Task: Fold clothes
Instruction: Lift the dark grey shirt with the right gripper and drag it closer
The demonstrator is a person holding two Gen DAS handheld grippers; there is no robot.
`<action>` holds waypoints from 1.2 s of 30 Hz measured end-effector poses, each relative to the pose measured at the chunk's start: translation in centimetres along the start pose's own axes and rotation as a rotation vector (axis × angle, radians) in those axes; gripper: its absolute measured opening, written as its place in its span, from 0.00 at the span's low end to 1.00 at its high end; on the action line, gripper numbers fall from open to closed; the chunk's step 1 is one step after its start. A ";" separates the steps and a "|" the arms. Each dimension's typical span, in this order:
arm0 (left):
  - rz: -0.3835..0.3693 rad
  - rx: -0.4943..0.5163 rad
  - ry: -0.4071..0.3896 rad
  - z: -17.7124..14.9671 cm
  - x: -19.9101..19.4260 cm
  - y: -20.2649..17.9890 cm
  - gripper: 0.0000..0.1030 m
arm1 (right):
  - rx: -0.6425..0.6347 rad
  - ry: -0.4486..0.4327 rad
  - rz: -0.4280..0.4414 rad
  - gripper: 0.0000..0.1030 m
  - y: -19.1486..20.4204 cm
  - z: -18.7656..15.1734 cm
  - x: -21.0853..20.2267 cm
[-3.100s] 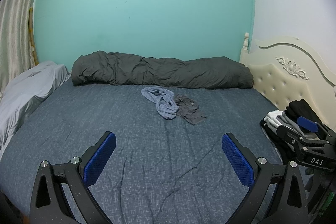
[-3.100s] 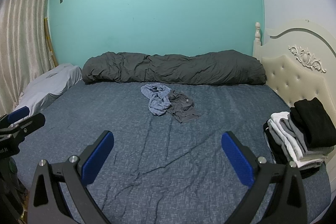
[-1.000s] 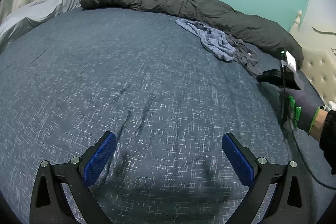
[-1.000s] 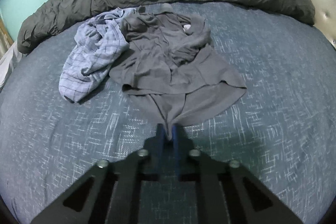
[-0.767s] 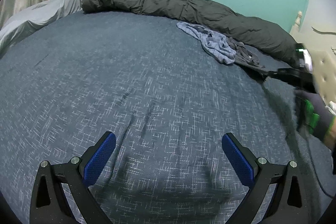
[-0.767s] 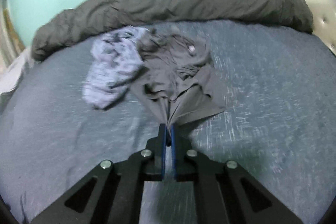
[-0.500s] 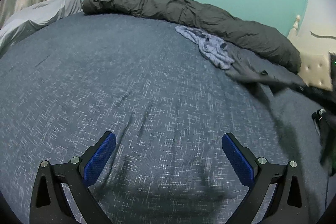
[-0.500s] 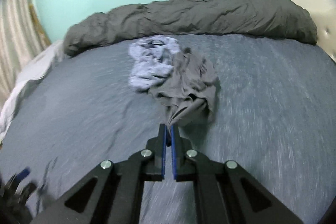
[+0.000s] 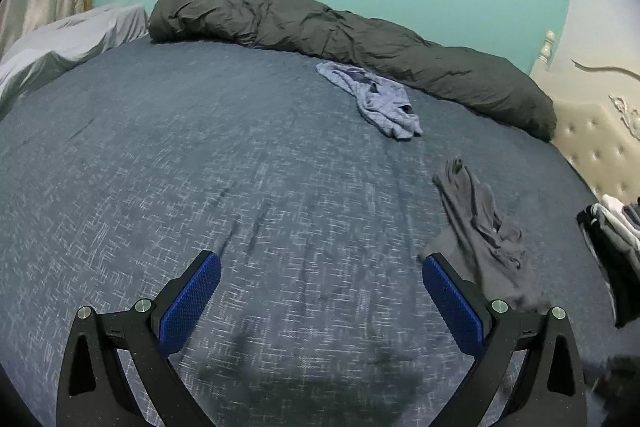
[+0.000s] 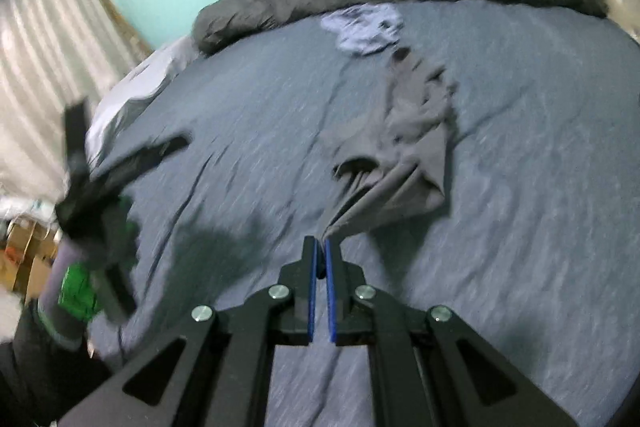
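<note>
Motion blur smears the left gripper [image 10: 92,203]; the folded stack [image 9: 614,251] is edge-cropped.

Even, cool indoor light, moderately dim; no glare. Both fisheye views bow the bed [image 9: 168,163] and walls toward black vignetted corners. Left-wrist view: mostly sharp, with a soft shadow on the bed at the near edge between the left tongs [image 9: 320,287]; the gray garment [image 9: 480,235] is slightly smeared. Right-wrist view: heavy motion blur streaks the sheet, curtain [image 10: 44,75] and gloved left hand [image 10: 80,287]; only the right tongs [image 10: 321,247] stay crisp.
</note>
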State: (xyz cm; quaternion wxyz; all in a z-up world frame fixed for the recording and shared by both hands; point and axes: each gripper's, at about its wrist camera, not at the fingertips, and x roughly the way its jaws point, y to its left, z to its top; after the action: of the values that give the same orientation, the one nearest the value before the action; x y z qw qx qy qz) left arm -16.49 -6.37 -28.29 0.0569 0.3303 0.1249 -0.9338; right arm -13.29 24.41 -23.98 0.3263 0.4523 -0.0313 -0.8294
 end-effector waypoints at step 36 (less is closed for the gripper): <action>-0.019 0.111 0.123 -3.3 3.9 -5.4 1.00 | 0.263 -0.202 -0.210 0.05 -11.8 2.7 2.1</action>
State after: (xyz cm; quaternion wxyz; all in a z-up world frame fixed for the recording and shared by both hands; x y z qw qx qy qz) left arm -18.59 -0.36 -32.19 0.0216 0.3887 0.0794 -0.9177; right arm -22.24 31.85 -28.08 0.1711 0.4065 -0.1245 -0.8888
